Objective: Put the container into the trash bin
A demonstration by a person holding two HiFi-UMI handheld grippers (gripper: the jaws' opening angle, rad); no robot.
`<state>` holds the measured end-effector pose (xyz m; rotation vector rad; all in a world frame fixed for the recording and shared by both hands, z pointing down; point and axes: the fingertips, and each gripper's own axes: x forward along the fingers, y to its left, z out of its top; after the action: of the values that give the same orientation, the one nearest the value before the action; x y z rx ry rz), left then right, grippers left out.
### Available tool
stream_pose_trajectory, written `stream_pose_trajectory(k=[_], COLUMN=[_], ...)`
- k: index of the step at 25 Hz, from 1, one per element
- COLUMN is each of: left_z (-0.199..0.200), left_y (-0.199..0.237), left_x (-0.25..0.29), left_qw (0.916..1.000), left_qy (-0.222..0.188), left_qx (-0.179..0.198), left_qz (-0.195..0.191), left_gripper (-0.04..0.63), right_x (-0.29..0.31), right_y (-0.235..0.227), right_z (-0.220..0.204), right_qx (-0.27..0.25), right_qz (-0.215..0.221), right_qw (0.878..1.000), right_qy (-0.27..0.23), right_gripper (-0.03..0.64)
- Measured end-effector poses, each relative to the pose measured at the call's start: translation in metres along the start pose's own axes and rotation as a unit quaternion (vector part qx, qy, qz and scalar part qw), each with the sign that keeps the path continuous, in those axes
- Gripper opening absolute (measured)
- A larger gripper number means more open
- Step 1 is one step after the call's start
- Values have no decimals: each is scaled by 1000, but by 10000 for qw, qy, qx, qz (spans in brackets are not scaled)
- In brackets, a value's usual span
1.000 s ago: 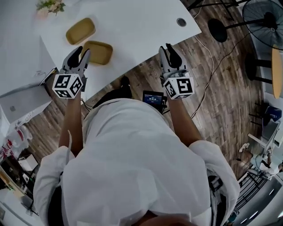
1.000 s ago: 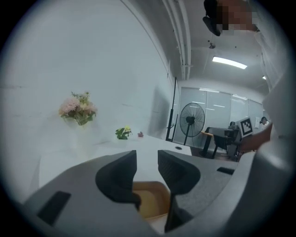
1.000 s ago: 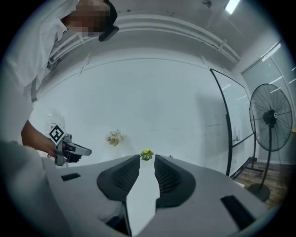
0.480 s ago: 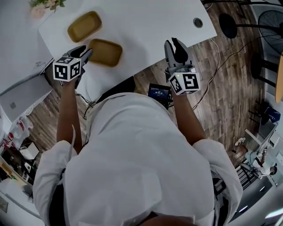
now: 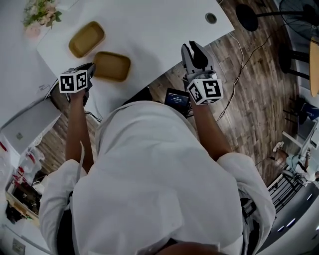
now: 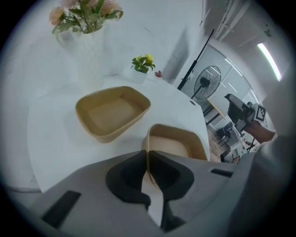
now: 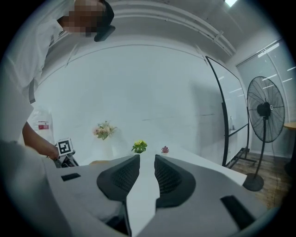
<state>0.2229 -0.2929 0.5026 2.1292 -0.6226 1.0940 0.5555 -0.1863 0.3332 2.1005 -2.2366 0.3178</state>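
Two tan paper containers lie on the white table (image 5: 159,25). The near container (image 5: 112,65) (image 6: 178,143) has its left rim wall between the pads of my left gripper (image 5: 91,68) (image 6: 147,163). The jaws are closing and the pads press on that thin wall. The far container (image 5: 86,39) (image 6: 113,113) lies free behind it. Over the table's near edge on the right, my right gripper (image 5: 192,48) (image 7: 147,169) is held level and open, with nothing between its fingers. No trash bin is in view.
A vase of flowers (image 5: 37,15) (image 6: 85,41) and a small potted plant (image 6: 142,65) stand at the table's far side. A grey laptop (image 5: 25,124) lies left, a small screen (image 5: 177,98) under the table edge. A floor fan (image 7: 264,111) stands right.
My left gripper has sunk and tipped down onto the near container's left rim, and its jaws have gone from wide open to closed on it. The right gripper has shifted a little.
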Motion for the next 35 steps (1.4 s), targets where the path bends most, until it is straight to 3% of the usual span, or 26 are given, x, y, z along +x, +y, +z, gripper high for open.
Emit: stream_pose_trajectory(k=[7, 11, 15, 21, 25, 29, 35], left_z=[11, -6, -21, -60, -90, -142, -190], left_y=[-11, -20, -32, -45, -39, -35, -18], left_x=[-28, -61, -99, -155, -171, -209, -261], left_qw=[9979, 9952, 9886, 9757, 9681, 9640, 9578], left_qy=[-595, -966, -1482, -2145, -2474, -2571, -2708], left_qx=[-170, -164, -256, -411, -345, -551, -728], left_qz=[-195, 41, -24, 144, 218, 390, 628], left_gripper=[25, 25, 23, 23, 23, 23, 23], right_x=[-26, -60, -88, -141, -157, -168, -166], right_y=[11, 32, 58, 106, 139, 178, 227], right_z=[25, 36, 39, 46, 21, -4, -10], right_qx=[-199, -337, -431, -431, -585, -439, -449], right_qz=[-120, -26, 6, 244, 401, 647, 977], right_qw=[9993, 9986, 9980, 9959, 9938, 9937, 9902], right_qy=[-288, -401, -472, -758, -861, -799, -893], right_gripper=[120, 117, 115, 115, 109, 104, 103])
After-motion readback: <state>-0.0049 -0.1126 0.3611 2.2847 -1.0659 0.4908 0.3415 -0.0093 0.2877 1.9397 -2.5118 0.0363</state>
